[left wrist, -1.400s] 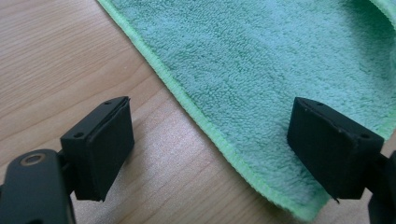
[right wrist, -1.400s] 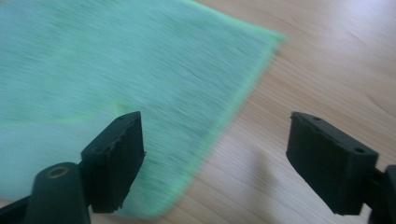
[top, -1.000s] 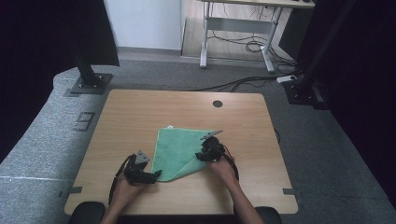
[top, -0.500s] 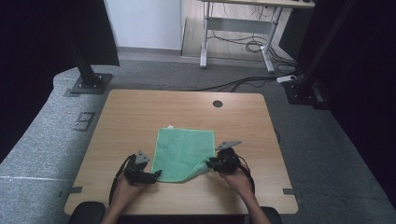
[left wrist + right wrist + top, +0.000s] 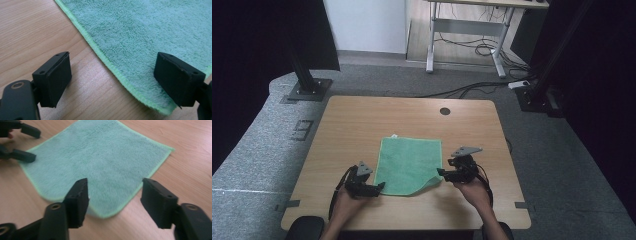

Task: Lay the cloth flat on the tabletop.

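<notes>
A green microfibre cloth (image 5: 408, 165) lies spread flat on the wooden table (image 5: 362, 125), toward the near half of it and roughly centred between the two hands. Its near right corner curls up slightly off the wood.

Left gripper (image 5: 371, 188): held low at the cloth's near left corner, jaws apart. In the left gripper view the cloth (image 5: 150, 37) runs diagonally through the gap; one jaw stands over bare wood outside the stitched hem, the other stands over the terry surface just inside the corner. The hem passes between them. The pads do not press on the fabric; whether the jaw over the cloth touches it cannot be told.

Right gripper (image 5: 443, 173): held at the cloth's near right corner, jaws apart, having just been opening. In the right gripper view the cloth (image 5: 100, 160) lies ahead of and below the jaws; its rounded near corner sits in the gap between them, closer to the left-hand jaw, which overlaps the fabric's edge in the picture. The other jaw stands over bare table. Nothing is clamped. The left gripper (image 5: 21, 143) shows at the far corner of the cloth, one jaw over the fabric.
</notes>
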Tool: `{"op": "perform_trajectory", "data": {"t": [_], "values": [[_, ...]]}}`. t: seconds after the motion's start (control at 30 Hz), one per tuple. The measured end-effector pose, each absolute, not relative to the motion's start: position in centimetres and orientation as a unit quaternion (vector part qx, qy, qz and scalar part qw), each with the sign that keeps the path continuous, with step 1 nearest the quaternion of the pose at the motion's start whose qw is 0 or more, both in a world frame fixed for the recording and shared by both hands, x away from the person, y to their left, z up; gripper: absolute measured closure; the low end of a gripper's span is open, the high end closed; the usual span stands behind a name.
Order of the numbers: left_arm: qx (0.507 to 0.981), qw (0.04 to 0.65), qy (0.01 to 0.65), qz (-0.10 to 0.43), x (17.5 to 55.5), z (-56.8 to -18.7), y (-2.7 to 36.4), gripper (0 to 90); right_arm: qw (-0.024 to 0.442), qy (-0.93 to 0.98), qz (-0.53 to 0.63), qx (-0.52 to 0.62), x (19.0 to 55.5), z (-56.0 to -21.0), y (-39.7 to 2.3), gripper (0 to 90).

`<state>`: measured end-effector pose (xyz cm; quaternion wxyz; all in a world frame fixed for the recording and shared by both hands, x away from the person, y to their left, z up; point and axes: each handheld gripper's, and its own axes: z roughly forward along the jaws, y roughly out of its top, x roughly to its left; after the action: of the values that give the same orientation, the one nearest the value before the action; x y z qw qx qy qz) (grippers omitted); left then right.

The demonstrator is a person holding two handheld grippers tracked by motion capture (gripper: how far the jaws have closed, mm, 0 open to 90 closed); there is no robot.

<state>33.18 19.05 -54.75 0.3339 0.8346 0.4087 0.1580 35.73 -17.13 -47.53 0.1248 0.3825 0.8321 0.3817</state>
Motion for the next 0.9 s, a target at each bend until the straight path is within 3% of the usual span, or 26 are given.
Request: {"op": "perform_trajectory", "data": {"t": [0.1, 0.3, 0.6, 0.9], "values": [[0.834, 0.334, 0.410, 0.158, 33.2, -54.8, 19.0, 14.4, 0.118, 0.839, 0.365, 0.387, 36.8, -48.8, -15.6, 30.5], [0.833, 0.334, 0.411, 0.158, 33.1, -54.8, 19.0, 14.4, 0.098, 0.850, 0.348, 0.383, 36.1, -50.9, -15.1, 29.3], [0.831, 0.338, 0.415, 0.156, 32.9, -54.7, 19.1, 14.4, 0.121, 0.851, 0.320, 0.399, 32.2, -54.0, -17.7, 25.1], [0.830, 0.330, 0.429, 0.140, 31.9, -54.0, 21.1, 13.2, 0.147, 0.843, 0.329, 0.400, 31.4, -54.5, -17.9, 22.3]]}}
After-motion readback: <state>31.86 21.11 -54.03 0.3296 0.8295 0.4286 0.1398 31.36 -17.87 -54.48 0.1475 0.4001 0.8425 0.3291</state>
